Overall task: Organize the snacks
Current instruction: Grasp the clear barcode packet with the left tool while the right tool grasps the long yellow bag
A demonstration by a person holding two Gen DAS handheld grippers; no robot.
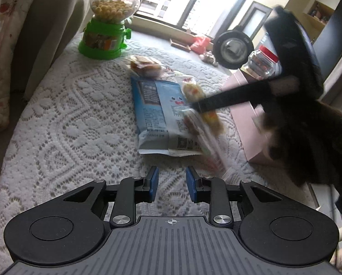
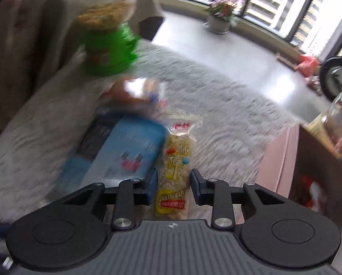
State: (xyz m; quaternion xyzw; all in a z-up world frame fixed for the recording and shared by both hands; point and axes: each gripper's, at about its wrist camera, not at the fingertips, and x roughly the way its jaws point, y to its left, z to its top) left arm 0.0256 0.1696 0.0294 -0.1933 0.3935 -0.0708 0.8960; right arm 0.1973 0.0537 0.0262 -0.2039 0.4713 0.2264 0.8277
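Note:
A clear-wrapped puffed rice bar (image 2: 174, 160) lies between my right gripper's (image 2: 174, 178) jaws, which stand open with gaps on both sides. In the left wrist view the right gripper (image 1: 195, 105) shows from the side above the same bar (image 1: 203, 110), blurred. A blue snack bag (image 1: 159, 114) lies flat on the lace cloth (image 1: 68, 114); it also shows in the right wrist view (image 2: 125, 151). A wrapped bread (image 1: 145, 67) lies behind it. My left gripper (image 1: 172, 183) is open and empty, just short of the blue bag.
A green candy dispenser (image 1: 107, 23) with yellow balls stands at the back left. A pink box (image 1: 246, 114) sits at the table's right edge; a red-lidded clear jar (image 1: 261, 63) is beyond it. A cloth-covered chair (image 1: 45, 23) stands left.

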